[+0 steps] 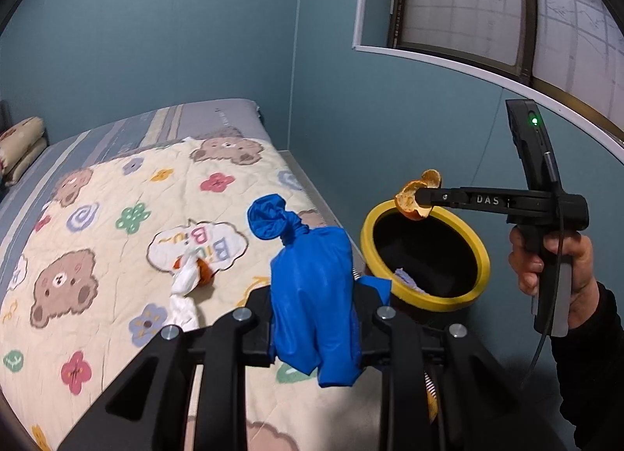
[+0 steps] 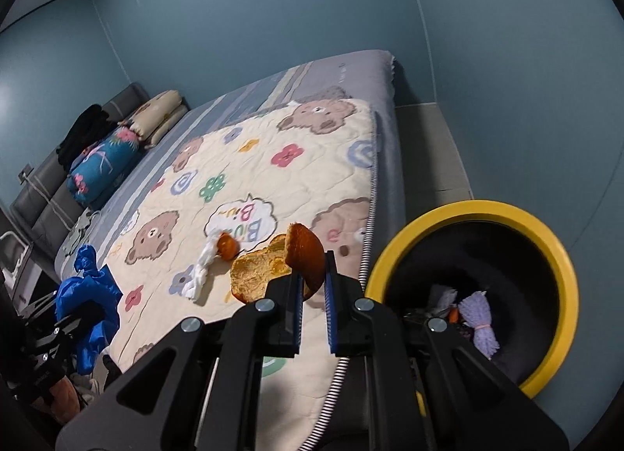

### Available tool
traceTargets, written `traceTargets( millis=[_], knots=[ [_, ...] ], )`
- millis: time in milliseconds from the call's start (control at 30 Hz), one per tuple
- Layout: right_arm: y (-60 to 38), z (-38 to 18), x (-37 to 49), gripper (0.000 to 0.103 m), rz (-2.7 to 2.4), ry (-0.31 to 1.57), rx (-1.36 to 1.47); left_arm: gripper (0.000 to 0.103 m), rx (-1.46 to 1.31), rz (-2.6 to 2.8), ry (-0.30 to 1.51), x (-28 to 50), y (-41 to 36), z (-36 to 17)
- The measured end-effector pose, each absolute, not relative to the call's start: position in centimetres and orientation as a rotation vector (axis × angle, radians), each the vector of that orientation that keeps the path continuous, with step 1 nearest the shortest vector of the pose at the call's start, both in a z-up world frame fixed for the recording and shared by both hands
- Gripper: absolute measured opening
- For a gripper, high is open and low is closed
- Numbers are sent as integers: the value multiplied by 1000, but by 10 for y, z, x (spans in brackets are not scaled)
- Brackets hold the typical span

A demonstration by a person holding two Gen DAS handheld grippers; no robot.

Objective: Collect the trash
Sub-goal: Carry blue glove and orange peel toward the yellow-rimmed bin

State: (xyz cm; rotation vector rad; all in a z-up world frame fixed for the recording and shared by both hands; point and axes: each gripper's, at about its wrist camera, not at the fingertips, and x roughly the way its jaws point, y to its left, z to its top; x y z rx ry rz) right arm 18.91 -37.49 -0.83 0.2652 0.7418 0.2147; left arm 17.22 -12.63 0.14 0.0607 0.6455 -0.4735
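Beside the bed (image 1: 117,186), at its quilted edge: my left gripper (image 1: 318,318) is clamped on a knotted blue bag (image 1: 312,287); my right gripper (image 2: 314,291) pinches an orange peel (image 2: 280,267), held over the rim of the yellow-rimmed bin (image 1: 479,252). Purple trash (image 2: 481,322) lies inside. On the quilt (image 2: 241,186), a white tissue (image 1: 185,275) touches another orange piece (image 1: 204,271).

A bed (image 2: 390,147) carries a bear-print quilt (image 2: 241,193), with white tissue (image 2: 201,269) touching an orange peel (image 2: 227,245) on it.
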Motion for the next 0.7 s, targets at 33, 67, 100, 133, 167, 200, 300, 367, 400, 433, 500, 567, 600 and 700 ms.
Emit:
traceTargets(
  millis=[33,67,100,133,167,200,300,367,400,433,500,567,600,700],
  knots=[
    [-380,-8,188,9,207,739,268,24,66,-481,645,174,-131,2],
    [-384,-8,188,9,198,735,271,24,75,-491,644,176,-138,3],
    [-390,-7,187,9,186,732,275,24,80,-499,643,178,-142,3],
    [-395,-7,187,9,179,731,279,24,84,-507,644,179,-147,3],
    [-399,-7,186,9,172,730,283,24,90,-517,644,181,-152,3],
    [-405,-8,186,9,162,729,289,24,95,-526,645,182,-157,2],
    [-419,-9,186,9,136,726,302,24,107,-550,650,188,-171,0],
    [-429,-10,186,9,117,723,312,24,114,-560,653,191,-180,-3],
    [-432,-10,185,9,108,721,316,24,116,-565,657,194,-184,-4],
    [-436,-10,186,9,99,718,320,24,116,-571,660,196,-188,-5],
    [-444,-11,186,10,79,714,330,24,118,-583,667,201,-198,-8],
    [-450,-12,186,9,62,712,339,24,119,-593,674,206,-205,-10],
    [-454,-13,187,9,53,710,345,24,120,-602,679,209,-209,-11],
    [-463,-16,189,10,27,706,359,24,127,-619,685,217,-223,-13]
  ],
)
